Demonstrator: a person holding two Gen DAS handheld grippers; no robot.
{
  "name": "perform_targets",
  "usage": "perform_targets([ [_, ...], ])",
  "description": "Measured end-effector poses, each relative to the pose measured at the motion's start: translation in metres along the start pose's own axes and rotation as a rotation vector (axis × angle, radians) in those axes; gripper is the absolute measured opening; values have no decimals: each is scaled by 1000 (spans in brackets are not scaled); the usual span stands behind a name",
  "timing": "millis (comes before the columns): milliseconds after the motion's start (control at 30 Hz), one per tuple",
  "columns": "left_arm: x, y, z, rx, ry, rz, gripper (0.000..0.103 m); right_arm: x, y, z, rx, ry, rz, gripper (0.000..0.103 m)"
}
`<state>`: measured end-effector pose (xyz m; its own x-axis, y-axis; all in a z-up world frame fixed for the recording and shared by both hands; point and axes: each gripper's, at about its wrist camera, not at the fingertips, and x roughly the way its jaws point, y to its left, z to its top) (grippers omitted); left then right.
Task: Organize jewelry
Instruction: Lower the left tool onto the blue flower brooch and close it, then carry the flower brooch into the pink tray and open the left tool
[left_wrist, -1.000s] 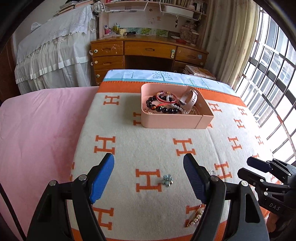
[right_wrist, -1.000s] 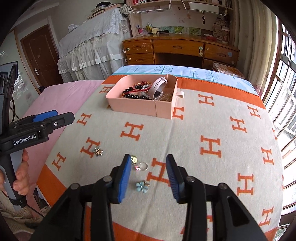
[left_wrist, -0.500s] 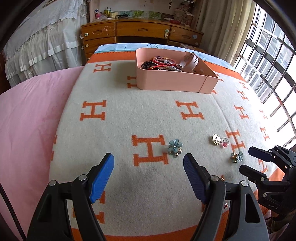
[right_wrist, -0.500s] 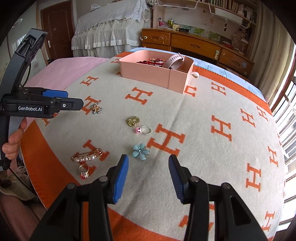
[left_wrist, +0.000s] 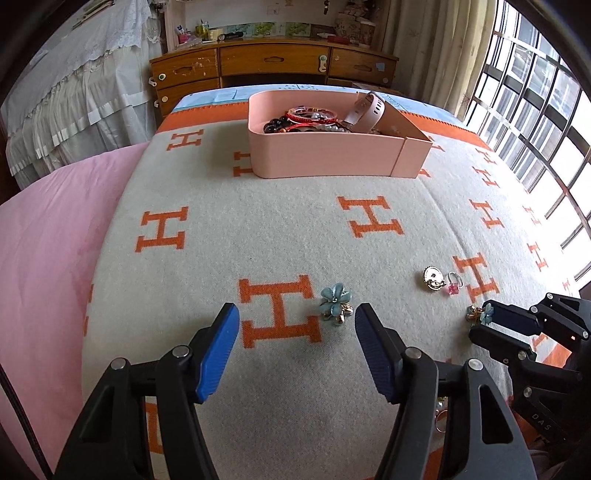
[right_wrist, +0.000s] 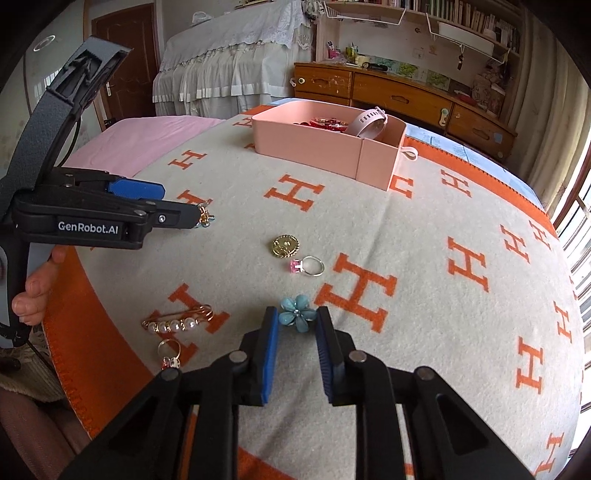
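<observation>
In my right wrist view, the right gripper (right_wrist: 296, 325) has its jaws apart around the blue flower brooch (right_wrist: 297, 318) on the H-patterned blanket (right_wrist: 424, 236). A gold round brooch (right_wrist: 285, 246) and pink-stone ring (right_wrist: 307, 266) lie beyond. The left gripper (right_wrist: 177, 210) sits at another flower charm (right_wrist: 205, 216). A pearl pin (right_wrist: 177, 323) lies left.

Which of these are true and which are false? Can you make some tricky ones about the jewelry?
1. The pink box holds bracelets and a watch. True.
2. The pearl pin lies inside the box. False: it lies on the blanket.
3. A blue flower sits between the right tongs. True.
4. The left tongs are shut tight. False: they are wide open, near a second flower.
5. The pink-stone ring lies beside the gold charm. True.
</observation>
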<state>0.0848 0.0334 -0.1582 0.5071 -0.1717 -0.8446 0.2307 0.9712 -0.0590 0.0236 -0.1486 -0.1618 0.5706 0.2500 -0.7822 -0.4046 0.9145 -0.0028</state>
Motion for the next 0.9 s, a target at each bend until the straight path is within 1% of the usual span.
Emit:
perform_targets([
  [33,2,0,0,0,5,-2,55,0,-1,0,6,-2,4,20],
  [167,6,-1,2,0,6,9,44,0,-2,-1,12,-9,6,20],
  [233,7,-2,4,2,4,2,34,-1,-2,-1,14,-12,8,20],
  [267,7,-2,4,3,3,-1,32,0,-2,-1,14,-11,8,20],
  [333,8,-3,4,8,1,-10,23,0,-2,-1,14,-11,7,20],
  [400,8,-4,5,9,-3,-15,20,0,-2,-1,14,-12,7,20],
  [567,10,-6,7,14,-4,-30,20,0,-3,-1,14,-11,9,20],
  [733,12,-9,9,32,-12,-25,20,0,-3,-2,14,-11,8,20],
  [833,11,-9,9,24,-19,-30,15,0,-3,-2,14,-10,8,20],
  [900,10,-6,9,9,-17,-38,15,-1,-3,-2,17,-9,11,20],
])
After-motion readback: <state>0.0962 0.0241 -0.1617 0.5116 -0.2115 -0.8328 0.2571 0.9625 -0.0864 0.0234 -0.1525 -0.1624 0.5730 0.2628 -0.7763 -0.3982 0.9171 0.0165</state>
